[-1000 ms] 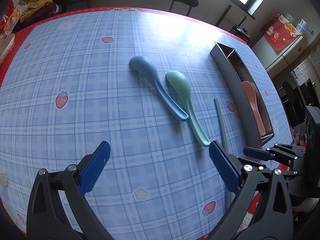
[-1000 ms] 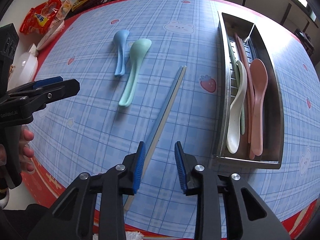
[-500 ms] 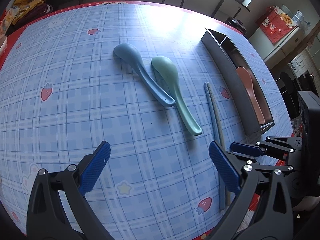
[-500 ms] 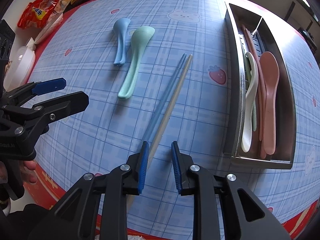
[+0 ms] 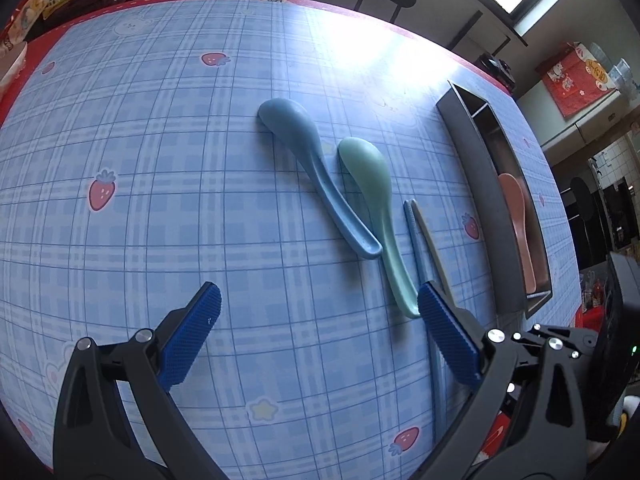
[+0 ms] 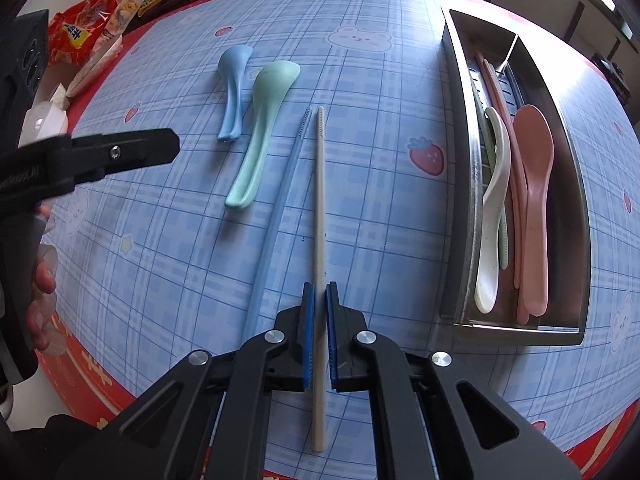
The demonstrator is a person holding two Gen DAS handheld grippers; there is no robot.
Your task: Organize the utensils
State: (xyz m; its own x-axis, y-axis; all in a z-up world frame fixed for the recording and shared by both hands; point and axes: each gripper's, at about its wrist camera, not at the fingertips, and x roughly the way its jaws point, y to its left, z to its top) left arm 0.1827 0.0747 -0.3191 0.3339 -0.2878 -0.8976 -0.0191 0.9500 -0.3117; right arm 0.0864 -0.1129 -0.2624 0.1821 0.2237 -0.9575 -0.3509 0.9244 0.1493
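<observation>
Your left gripper point(image 5: 316, 320) hangs spread wide over the blue plaid tablecloth point(image 6: 380, 220), nothing between its pads. Right of it, the blue spoon point(image 6: 233, 92) and green spoon point(image 6: 262, 128) lie with bowls pointing away from you, handles toward you. The blue chopstick point(image 6: 276, 216) slants beside them on the cloth. Your right gripper point(image 6: 319, 334) pinches the cream chopstick point(image 6: 319, 200) near its thick end; its long axis runs straight away from you, tip far. Rightmost, the metal tray point(image 6: 464, 184) holds white and pink spoons lengthwise.
</observation>
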